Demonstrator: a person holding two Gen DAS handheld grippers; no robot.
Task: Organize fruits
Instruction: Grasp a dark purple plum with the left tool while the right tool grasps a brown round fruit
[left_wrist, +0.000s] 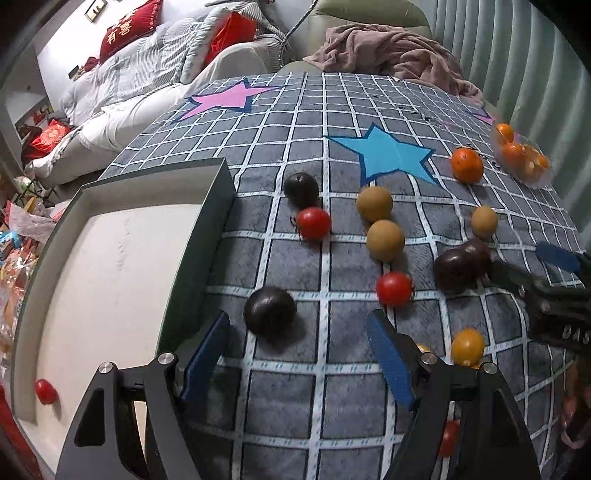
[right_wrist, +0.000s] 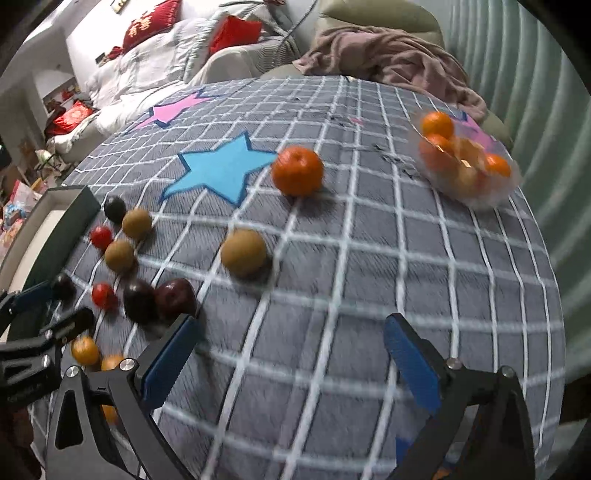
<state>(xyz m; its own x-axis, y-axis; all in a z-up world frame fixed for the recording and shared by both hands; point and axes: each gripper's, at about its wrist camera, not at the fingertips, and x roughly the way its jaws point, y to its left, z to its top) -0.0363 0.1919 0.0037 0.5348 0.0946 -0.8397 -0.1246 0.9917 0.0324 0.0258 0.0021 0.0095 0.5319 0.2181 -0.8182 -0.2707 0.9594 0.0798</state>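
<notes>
On a counter covered by a checked cloth in a bedroom, loose fruits lie scattered. The dark plum sits just ahead of the left hand-held gripper, whose jaws are spread and empty. We centre them on the plum, close gently, then lift it to the white tray beside it. The right hand-held gripper is likewise spread and empty, the brown fruit and tangerine ahead.

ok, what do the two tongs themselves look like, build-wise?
Both match: black angular frames with triangular cut-outs, silver round pivot bolts, and flat blue ribbed pads inside the fingers. Left tongs and right tongs show the same parts. The right one's body, seen from the left wrist view, carries pale lettering, only partly readable. No cables or sleeves are visible.
</notes>
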